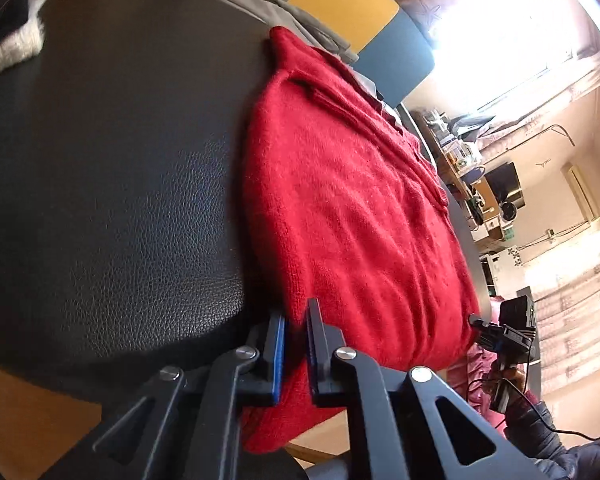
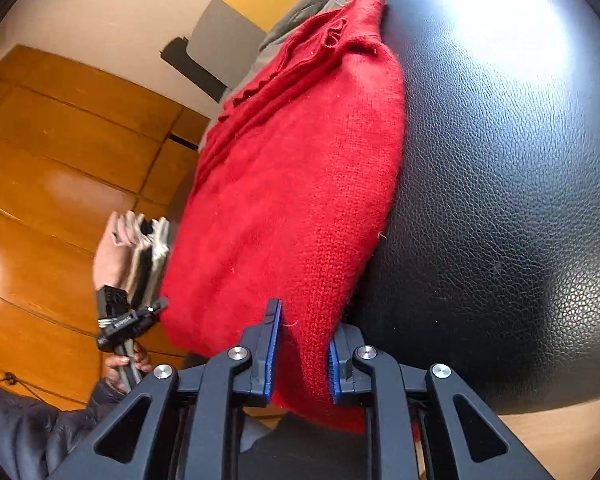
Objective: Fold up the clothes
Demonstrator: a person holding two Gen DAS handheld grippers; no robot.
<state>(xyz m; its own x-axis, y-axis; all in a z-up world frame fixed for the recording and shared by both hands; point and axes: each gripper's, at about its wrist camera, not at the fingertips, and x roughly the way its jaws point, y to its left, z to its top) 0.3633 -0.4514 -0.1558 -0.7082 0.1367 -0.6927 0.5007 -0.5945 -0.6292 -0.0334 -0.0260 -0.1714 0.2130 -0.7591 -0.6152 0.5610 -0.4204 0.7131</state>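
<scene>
Now gripping near hem of sweater (image 1: 352, 216) at both corners: left gripper (image 1: 296, 344) and right gripper (image 2: 302, 354), each clamped on knit. Lying on black table (image 1: 112, 184), long axis running far toward collar.

Opposite close views, shared red sweater (image 1: 352, 216)

Daylight floods in from a window (image 1: 512, 36) that is blown out to white in the left wrist view. It throws a broad glare patch on the black leather counter (image 2: 512, 40) in the right wrist view. Both pictures bend strongly at the edges with dark vignetted corners, and the background room is soft.
</scene>
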